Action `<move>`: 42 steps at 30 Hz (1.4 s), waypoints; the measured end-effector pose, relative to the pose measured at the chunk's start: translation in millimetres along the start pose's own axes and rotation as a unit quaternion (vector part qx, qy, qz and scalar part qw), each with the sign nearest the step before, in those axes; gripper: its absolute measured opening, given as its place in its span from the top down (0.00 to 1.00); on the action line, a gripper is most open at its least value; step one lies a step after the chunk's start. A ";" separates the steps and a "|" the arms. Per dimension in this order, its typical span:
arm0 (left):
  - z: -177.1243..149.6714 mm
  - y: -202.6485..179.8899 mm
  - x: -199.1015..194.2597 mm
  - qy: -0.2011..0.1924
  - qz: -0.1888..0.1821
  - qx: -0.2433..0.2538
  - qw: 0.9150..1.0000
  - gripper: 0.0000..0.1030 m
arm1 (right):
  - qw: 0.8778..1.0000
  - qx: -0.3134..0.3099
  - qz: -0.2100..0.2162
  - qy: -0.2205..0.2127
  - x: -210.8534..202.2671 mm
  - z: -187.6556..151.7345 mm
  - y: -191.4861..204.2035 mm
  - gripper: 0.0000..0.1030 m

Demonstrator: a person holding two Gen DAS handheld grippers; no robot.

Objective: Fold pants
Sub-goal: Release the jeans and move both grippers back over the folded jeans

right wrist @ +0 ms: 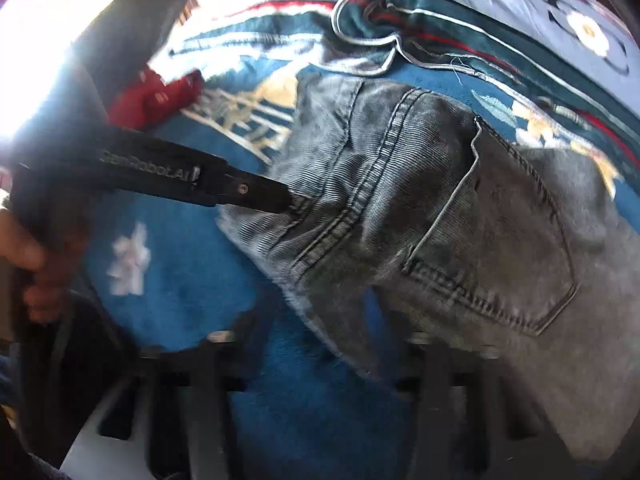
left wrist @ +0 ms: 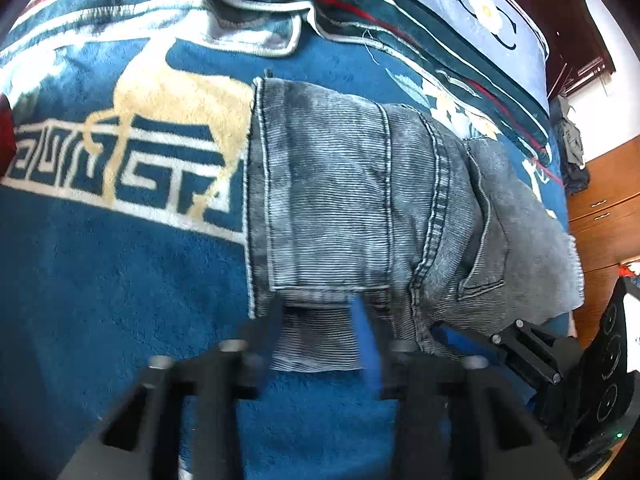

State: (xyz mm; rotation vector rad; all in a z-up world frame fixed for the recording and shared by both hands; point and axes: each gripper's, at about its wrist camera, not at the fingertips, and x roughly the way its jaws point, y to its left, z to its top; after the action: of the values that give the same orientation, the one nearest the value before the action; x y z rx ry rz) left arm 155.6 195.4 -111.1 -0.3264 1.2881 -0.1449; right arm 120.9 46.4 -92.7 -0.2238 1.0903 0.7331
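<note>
The grey denim pants [left wrist: 360,200] lie folded into a compact bundle on a blue patterned blanket [left wrist: 100,280] that covers a bed. In the left wrist view the hem ends lie at the left of the bundle and the waist end, with a back pocket [right wrist: 492,232], at the right.

The left gripper [left wrist: 320,312] points steeply down at the near edge of the bundle. Its fingers [left wrist: 362,320] are blurred. In the right wrist view the same gripper reaches in from the left as a dark bar with its tip closed to a point on the denim, so it is clenched on the pants' near edge. A hand [right wrist: 32,256] holding it shows at the left border, partly cut off.

The right gripper [right wrist: 320,344] hangs over the near side of the waist end. Its fingers are smeared by motion and lie low in the frame. Whether they pinch the cloth or stand clear of it cannot be told.

At the far side a folded quilt [left wrist: 400,12] with white piping lies on the blanket, with a pale blue flowered pillow [left wrist: 492,12] behind it. A red cloth [right wrist: 156,96] lies at the far left, too blurred to name. Wooden drawers [left wrist: 600,208] stand at the right edge, cut off.
</note>
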 end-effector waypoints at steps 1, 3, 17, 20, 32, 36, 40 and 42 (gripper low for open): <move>-1.7 0.0 -2.3 0.000 -0.003 0.006 1.000 0.99 | 1.000 0.002 0.004 0.001 0.9 1.0 0.4 0.85; -6.4 3.2 -10.4 -0.003 -0.001 0.013 1.000 0.99 | 1.000 0.007 0.010 -0.006 -6.6 1.2 0.1 0.87; -16.1 -13.6 -15.1 0.008 0.102 0.049 0.994 0.98 | 0.993 0.085 0.080 -0.021 -23.5 -13.5 -22.8 0.66; -18.7 -31.4 -34.0 -0.030 0.097 0.059 0.993 0.91 | 0.990 0.107 0.077 -0.052 -60.6 -25.4 -44.2 0.48; -34.5 -240.6 -0.2 -0.068 -0.050 0.221 0.972 0.31 | 0.946 0.297 -0.051 -0.118 -193.2 -149.0 -231.6 0.33; -53.2 -319.1 21.0 -0.050 -0.061 0.294 0.952 0.31 | 0.903 0.386 -0.075 -0.171 -243.6 -197.5 -294.8 0.32; -73.6 -387.0 39.7 -0.037 -0.070 0.353 0.932 0.31 | 0.866 0.446 -0.095 -0.206 -276.7 -234.6 -341.3 0.31; -83.1 -414.5 49.5 -0.034 -0.067 0.380 0.922 0.31 | 0.857 0.462 -0.090 -0.212 -281.5 -245.7 -355.4 0.31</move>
State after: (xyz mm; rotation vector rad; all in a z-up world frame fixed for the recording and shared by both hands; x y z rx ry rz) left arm 120.9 -223.7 -44.8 0.2501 1.0490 -0.7236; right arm 97.8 -464.7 -28.0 0.6316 0.8693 0.0199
